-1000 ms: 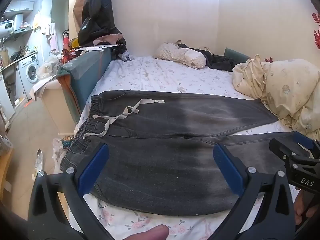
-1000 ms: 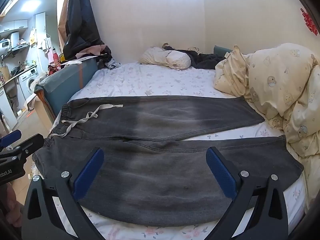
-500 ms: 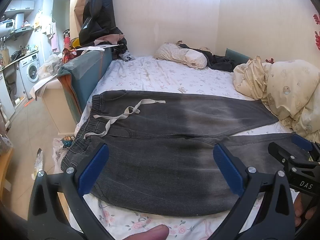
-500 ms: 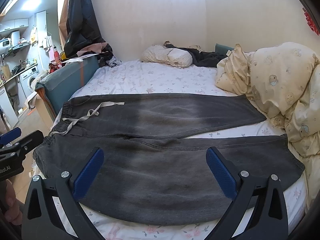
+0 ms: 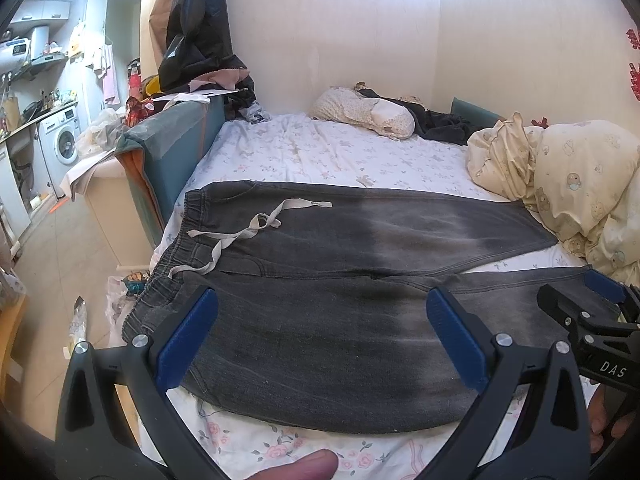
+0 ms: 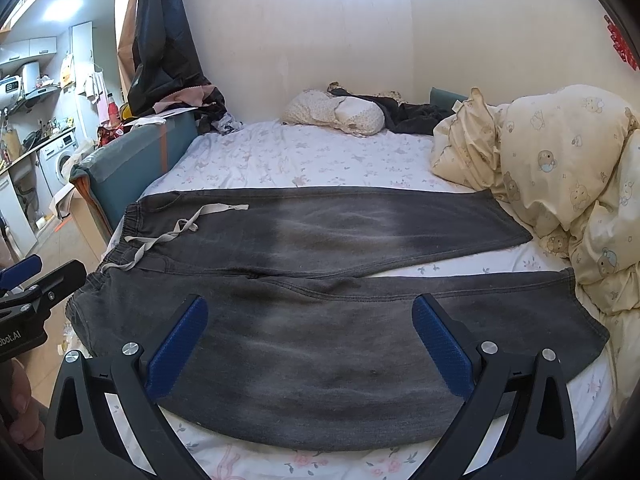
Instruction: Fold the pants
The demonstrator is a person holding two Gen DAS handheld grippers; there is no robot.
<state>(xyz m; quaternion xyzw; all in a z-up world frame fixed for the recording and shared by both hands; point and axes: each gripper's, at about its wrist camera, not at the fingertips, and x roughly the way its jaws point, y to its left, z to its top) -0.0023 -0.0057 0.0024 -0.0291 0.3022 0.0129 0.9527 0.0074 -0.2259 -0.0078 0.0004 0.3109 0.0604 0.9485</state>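
We take the bed (image 6: 320, 152) as our reference. The pants (image 6: 320, 312) lie flat across its near half, waistband at the bed's left edge, hems toward the duvet (image 6: 560, 168) piled at the bed's right side. The two legs are spread apart in a narrow V; no fold is made yet. The drawstring (image 5: 240, 236) lies loose over the far leg, near the waistband.

The left gripper (image 5: 320, 340) hovers above the near leg toward the bed's left edge, jaws wide and empty. The right gripper (image 6: 310, 348) hovers above the same leg further toward the bed's right side, jaws likewise wide and empty.

In our judgement the step in hand is the lengthwise fold. We would take the near leg at its outer edge, one gripper by the waistband and one by the hem, lift both ends evenly, and lay it over the far leg with seams aligned. Tuck the drawstring inside first, or it may trail out.
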